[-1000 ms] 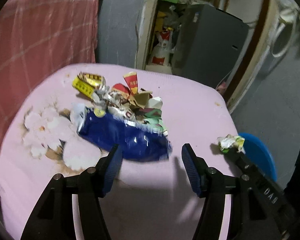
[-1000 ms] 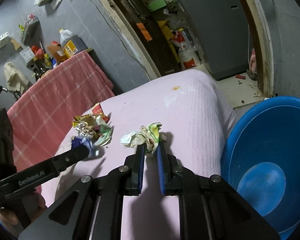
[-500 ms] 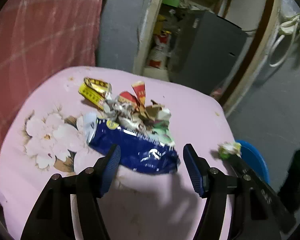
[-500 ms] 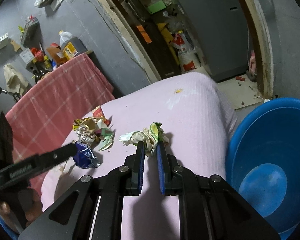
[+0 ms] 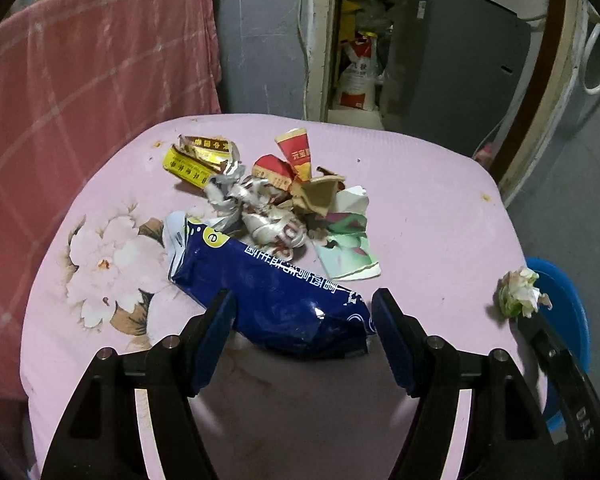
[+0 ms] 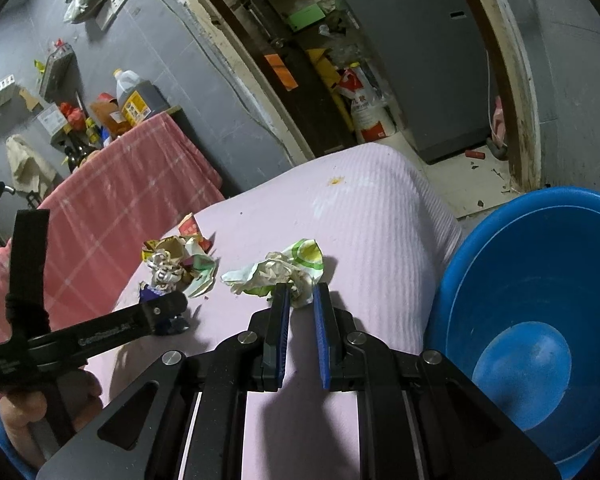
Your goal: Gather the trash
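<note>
A heap of trash lies on the pink cloth-covered table (image 5: 440, 208): a dark blue snack bag (image 5: 276, 300), a crumpled silver wrapper (image 5: 260, 216), yellow (image 5: 196, 160) and red (image 5: 296, 152) wrappers, a torn green-white carton (image 5: 348, 248). My left gripper (image 5: 304, 312) is open, its fingers either side of the blue bag's near end. My right gripper (image 6: 300, 296) is shut on a crumpled white-green wrapper (image 6: 284, 272), near the table's right edge; that wrapper also shows in the left wrist view (image 5: 520, 292). A blue basin (image 6: 540, 320) stands just right of the table.
A red checked cloth (image 5: 80, 80) covers furniture at the left. Behind the table is a doorway with a grey cabinet (image 5: 452, 60) and a white sack (image 5: 358, 80). Bottles (image 6: 136, 100) stand on the shelf behind the red cloth.
My left gripper has moved forward, so the blue bag's near end now lies between its open fingers. My right gripper still holds the crumpled wrapper, barely moved.
</note>
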The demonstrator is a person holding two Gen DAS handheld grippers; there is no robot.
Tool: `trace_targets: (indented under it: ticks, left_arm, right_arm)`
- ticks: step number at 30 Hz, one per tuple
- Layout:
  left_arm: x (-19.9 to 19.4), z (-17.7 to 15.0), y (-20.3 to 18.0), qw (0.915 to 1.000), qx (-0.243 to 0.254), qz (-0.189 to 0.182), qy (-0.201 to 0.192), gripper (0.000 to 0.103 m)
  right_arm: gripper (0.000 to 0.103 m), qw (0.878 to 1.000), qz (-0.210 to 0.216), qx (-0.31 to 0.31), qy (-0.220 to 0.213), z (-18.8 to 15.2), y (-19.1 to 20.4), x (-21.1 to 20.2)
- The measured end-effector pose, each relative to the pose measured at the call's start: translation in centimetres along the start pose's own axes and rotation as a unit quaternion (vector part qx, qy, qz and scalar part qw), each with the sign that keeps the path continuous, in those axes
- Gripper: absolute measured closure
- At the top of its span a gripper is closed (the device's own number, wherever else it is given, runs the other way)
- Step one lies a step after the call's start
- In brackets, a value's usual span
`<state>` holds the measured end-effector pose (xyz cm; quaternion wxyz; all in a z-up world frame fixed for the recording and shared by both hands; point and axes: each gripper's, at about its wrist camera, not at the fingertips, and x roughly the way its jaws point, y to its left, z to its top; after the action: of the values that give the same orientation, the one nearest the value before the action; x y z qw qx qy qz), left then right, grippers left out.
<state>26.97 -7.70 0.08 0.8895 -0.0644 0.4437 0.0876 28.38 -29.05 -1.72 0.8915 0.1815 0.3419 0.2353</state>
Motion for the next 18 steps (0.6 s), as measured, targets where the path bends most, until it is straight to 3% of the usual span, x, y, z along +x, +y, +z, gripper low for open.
trace_targets:
  ticks: [11,18]
  left_arm:
    - [-2.6,-2.3,6.9,0.9968,-0.026,-0.075,-0.009,0.039]
    - [-3.4,-2.9,10.1,0.9921,-0.045,-0.117,-0.007,0.066]
  right_arm:
    - [0.092,1.0,0.01,-0.024,0.008,-0.8,1.7,0.2]
    - [0.092,0.998,0.018,-0.056,0.024,-1.9,3.5,0.9]
